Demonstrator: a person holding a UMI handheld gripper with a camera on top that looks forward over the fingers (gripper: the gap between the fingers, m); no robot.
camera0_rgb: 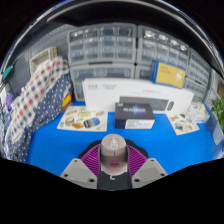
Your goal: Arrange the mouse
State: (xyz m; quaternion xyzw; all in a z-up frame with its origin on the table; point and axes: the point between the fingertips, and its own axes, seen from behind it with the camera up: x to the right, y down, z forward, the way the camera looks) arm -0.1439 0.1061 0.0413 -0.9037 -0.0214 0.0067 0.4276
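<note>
A light grey computer mouse (113, 151) with a scroll wheel sits between my gripper's (113, 162) two fingers, over the blue table (60, 145). Both purple pads (92, 159) press against its sides, so the fingers are shut on it. The mouse's rear end is hidden behind the gripper body. A black mouse pad or box (135, 112) lies on the table beyond the fingers.
A long white box (135, 92) stands behind the black item. Leaflets lie at the left (80, 120) and right (182, 122). A checked cloth (35, 95) drapes at the left. Grey drawer cabinets (120, 48) line the back wall. A green plant (217, 108) is at the right.
</note>
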